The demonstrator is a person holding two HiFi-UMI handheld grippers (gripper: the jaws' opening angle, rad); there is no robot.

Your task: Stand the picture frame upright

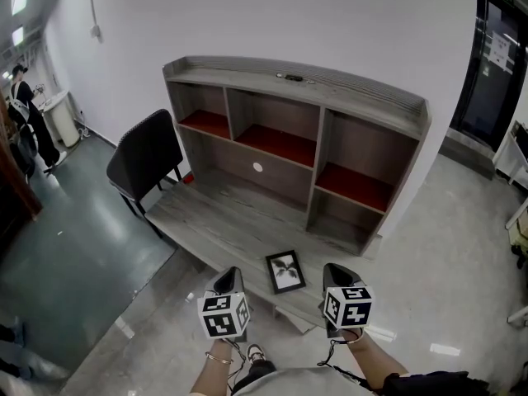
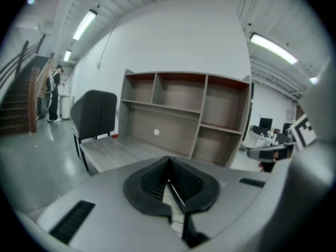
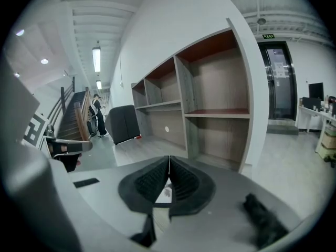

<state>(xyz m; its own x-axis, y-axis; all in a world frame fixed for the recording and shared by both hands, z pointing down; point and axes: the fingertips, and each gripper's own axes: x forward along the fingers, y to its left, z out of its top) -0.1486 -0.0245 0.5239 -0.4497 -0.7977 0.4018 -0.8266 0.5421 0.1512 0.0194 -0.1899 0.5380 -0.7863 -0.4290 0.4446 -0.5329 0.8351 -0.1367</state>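
Frame lies flat near the desk's front edge, between left gripper and right gripper, both clenched on nothing; prying carelessly with closed jaws could shove it off that edge.

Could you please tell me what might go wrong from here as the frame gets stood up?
1. The picture frame lies flat close to the front edge of the desk, so an outward nudge could slide it off onto the floor.
2. The left claw and right claw are both shut; unopened, they would likely push the frame rather than grip it.
3. No stand on its back is visible, so it may tip over again.
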